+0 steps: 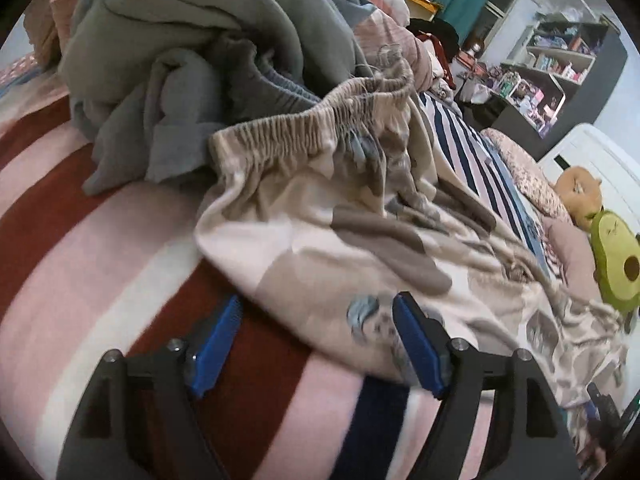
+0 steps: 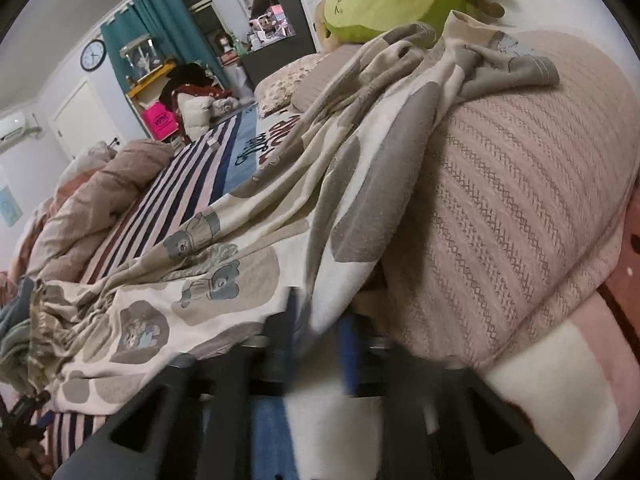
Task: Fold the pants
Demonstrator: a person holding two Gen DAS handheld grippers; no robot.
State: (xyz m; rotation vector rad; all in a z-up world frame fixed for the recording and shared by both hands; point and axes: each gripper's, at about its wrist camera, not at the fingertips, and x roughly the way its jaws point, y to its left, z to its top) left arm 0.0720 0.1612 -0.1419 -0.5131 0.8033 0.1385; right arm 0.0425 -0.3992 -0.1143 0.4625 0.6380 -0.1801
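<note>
Left wrist view, left to right: striped bedspread (image 1: 80, 248) in red, pink and white covering the bed; far left, a heap of grey-green clothes (image 1: 168, 52); at centre, the pants (image 1: 340, 220), cream with taupe patches and small bear prints, lying crumpled on the bed with the gathered waistband (image 1: 296, 124) raised toward the heap. Left claw (image 1: 316, 316) spread wide, blue fingers (image 1: 216, 340) apart, hovering at the near edge of the pants and gripping nothing. Far right, an avocado plush (image 1: 616, 260) by the headboard.

Right wrist view: pants (image 2: 240, 248) stretching from near left to far right, leg ends draped over a pink knitted pillow (image 2: 520, 200). Right claw (image 2: 320, 320) blurred at the fabric edge, fingers close together; grip impossible to tell.
</note>
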